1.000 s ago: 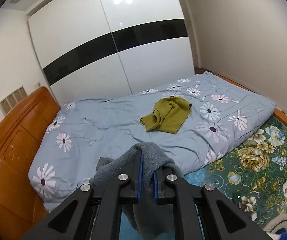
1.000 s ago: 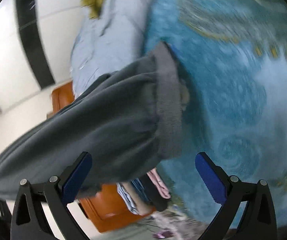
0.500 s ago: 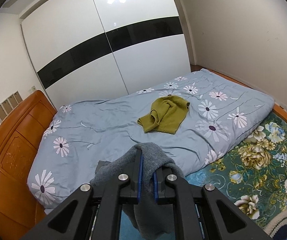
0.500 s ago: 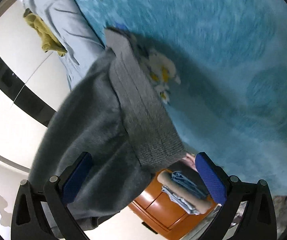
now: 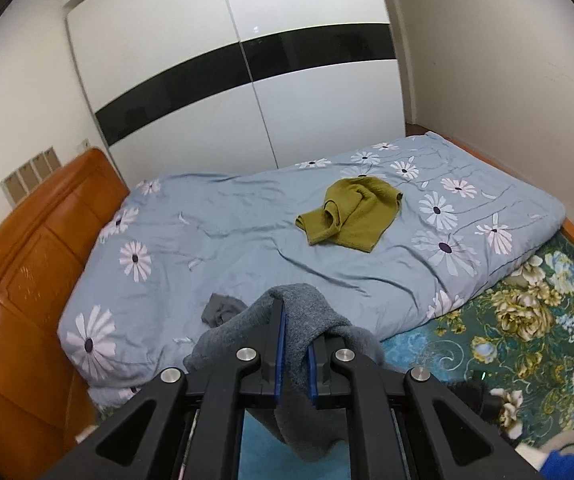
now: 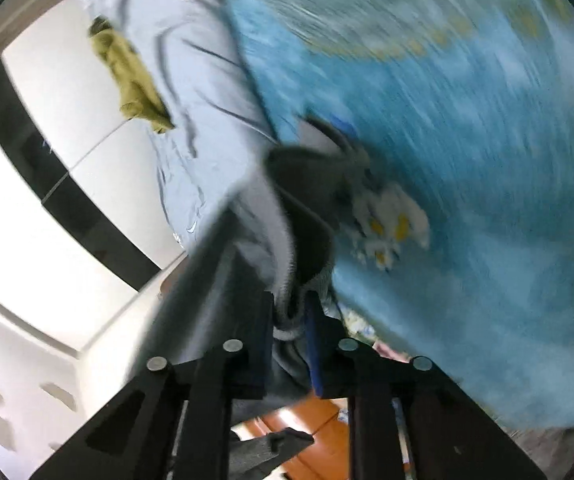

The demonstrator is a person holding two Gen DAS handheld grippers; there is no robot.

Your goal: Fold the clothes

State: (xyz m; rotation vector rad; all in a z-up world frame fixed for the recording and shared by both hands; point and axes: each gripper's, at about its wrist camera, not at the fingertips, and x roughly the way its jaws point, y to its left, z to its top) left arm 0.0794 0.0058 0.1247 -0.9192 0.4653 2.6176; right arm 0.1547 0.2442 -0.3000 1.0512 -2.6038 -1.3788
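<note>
My left gripper (image 5: 295, 320) is shut on a grey knit garment (image 5: 307, 360), which hangs over and below its fingers above the near edge of the bed. Part of the grey garment (image 5: 223, 310) rests on the blue floral duvet (image 5: 227, 240). An olive green sweater (image 5: 351, 212) lies crumpled in the middle of the bed. In the blurred, tilted right wrist view, my right gripper (image 6: 291, 304) is shut on the grey garment (image 6: 307, 208) at its cuff. The olive sweater (image 6: 131, 80) shows at upper left there.
An orange wooden headboard (image 5: 19, 280) stands at the left of the bed. A white wardrobe with a black band (image 5: 247, 92) stands behind the bed. A teal floral bedspread (image 5: 527, 320) covers the near right side; it fills the right wrist view (image 6: 487, 160).
My right gripper was open beside the grey cuff and has now shut on it. The right view has swung and blurred. My left gripper still holds the garment and has shifted slightly.
</note>
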